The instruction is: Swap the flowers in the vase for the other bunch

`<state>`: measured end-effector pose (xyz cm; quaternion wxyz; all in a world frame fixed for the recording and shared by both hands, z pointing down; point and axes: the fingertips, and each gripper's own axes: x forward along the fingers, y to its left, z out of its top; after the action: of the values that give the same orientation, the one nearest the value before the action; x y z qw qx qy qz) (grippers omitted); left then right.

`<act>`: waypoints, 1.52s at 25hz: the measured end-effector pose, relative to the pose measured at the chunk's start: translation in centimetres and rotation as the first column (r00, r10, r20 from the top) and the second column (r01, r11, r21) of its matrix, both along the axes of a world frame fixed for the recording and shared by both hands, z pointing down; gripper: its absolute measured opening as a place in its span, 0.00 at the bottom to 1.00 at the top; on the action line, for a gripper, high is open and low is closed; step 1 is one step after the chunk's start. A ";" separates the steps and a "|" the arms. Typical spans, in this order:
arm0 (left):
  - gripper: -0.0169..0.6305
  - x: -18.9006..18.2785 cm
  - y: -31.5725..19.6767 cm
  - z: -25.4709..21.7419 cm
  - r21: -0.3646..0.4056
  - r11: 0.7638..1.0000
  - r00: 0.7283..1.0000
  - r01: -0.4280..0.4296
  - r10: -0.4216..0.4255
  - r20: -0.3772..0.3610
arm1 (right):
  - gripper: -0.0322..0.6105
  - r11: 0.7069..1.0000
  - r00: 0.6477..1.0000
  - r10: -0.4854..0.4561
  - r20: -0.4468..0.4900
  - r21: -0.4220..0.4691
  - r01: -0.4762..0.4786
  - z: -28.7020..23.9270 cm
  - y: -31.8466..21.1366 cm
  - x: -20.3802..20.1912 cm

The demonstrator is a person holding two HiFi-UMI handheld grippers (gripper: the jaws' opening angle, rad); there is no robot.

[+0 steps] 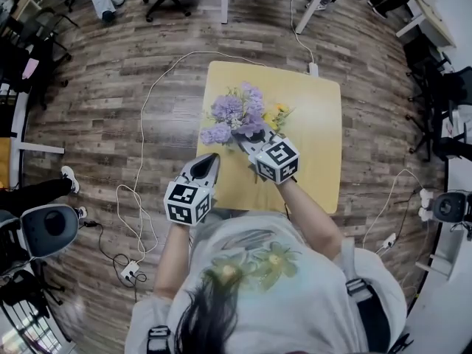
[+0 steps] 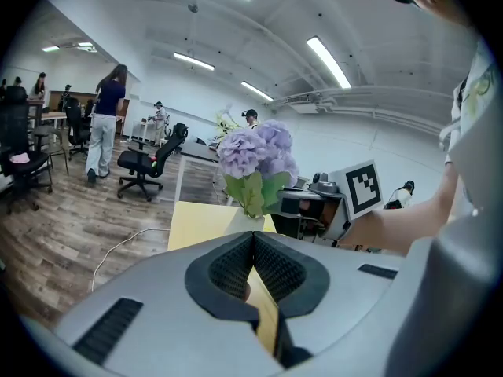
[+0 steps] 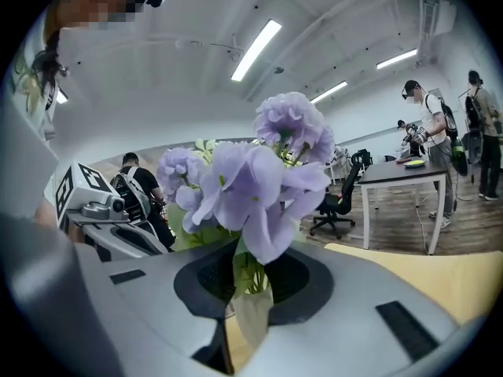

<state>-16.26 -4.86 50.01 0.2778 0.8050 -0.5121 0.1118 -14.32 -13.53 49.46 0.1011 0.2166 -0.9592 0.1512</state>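
Nearest, the left gripper is shut and empty at the edge of the pale yellow square table. The right gripper clamps the stems of the lilac flower bunch, which stands in the small white vase. The yellow-flowered bunch lies just beyond, so the swap looks unfinished. Nothing blocks it.

Matt grey plastic and ribbed black pads are seen on the right gripper; cloth-like purple flowers between its jaws; a smooth yellow table beyond.
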 end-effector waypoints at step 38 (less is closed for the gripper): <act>0.05 6.3 0.9 -1.1 0.040 0.988 0.989 -0.149 0.150 -0.017 | 0.23 0.979 0.986 0.162 -0.037 -0.116 -0.165 -0.3 4.7 7.5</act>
<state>-9.99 -3.98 48.90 0.2581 0.8474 -0.4497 0.1144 -6.86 -8.87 49.16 0.1143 0.2904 -0.9259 0.2126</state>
